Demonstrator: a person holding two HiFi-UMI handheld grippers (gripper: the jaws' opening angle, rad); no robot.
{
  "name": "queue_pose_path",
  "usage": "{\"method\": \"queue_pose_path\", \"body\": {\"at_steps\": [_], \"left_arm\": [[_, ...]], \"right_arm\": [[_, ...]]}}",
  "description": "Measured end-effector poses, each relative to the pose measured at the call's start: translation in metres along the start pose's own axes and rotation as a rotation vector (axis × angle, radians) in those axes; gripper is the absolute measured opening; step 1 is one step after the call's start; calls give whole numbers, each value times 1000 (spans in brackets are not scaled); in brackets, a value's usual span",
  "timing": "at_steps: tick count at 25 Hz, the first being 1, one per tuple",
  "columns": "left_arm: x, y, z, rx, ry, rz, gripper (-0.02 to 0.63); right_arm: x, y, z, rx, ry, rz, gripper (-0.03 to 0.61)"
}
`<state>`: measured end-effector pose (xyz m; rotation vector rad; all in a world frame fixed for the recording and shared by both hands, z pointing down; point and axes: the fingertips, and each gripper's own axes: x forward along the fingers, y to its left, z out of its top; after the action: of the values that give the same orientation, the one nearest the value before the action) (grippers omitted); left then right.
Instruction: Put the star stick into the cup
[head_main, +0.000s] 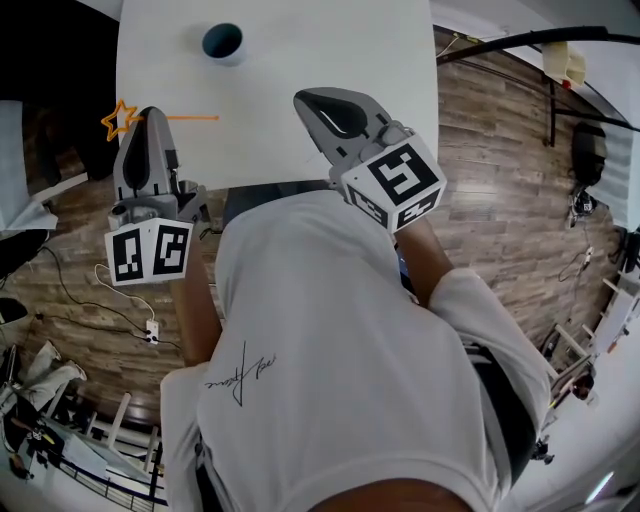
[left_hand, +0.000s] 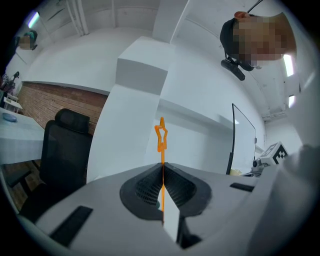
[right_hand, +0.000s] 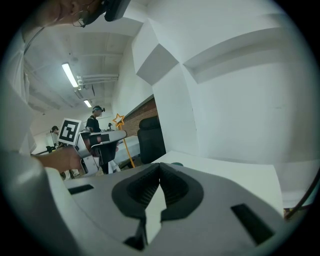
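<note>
An orange star stick (head_main: 178, 118) is held level over the table's left edge, its star (head_main: 120, 119) pointing left past the edge. My left gripper (head_main: 152, 113) is shut on the stick's shaft. In the left gripper view the stick (left_hand: 161, 145) rises straight out from between the closed jaws of the left gripper (left_hand: 162, 167). A dark blue cup (head_main: 222, 41) stands upright at the back of the white table (head_main: 330, 50), well ahead of both grippers. My right gripper (head_main: 304, 99) hovers over the table's near edge, shut and empty. In its own view the right gripper (right_hand: 160, 169) has its pads together.
A black office chair (left_hand: 62, 150) stands beyond the table on the left. Wood floor (head_main: 500, 140) with cables surrounds the table. The person's white-shirted torso (head_main: 330, 340) fills the lower head view. Other people stand far off in the right gripper view.
</note>
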<state>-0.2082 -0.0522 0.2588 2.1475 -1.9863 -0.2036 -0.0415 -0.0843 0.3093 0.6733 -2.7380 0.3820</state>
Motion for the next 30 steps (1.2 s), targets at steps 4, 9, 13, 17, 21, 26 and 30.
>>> {"method": "queue_pose_path", "body": {"at_steps": [4,9,13,17,21,26,30], "left_arm": [[9,1,1,2,0,-7,11],[20,9,2,2,2,-14,11],[29,15,3,-9,8,-19,11],[42,18,4,-14,9,-35,11],[47,23,2,-23,17,-44,11],[57,26,2,-25,26,-57,11],[68,28,1,-24,40,-74,11]], "right_arm": [[6,-5,-2,9,8,1,9],[17,-9,3,8,7,-1,9],[22,-13,8,10,11,-7,9],[29,-20,10,14,19,-21,9],[35,-21,7,22,30,-29,9],[41,-26,6,34,33,-38,9],[48,-31,8,47,30,-49,9]]}}
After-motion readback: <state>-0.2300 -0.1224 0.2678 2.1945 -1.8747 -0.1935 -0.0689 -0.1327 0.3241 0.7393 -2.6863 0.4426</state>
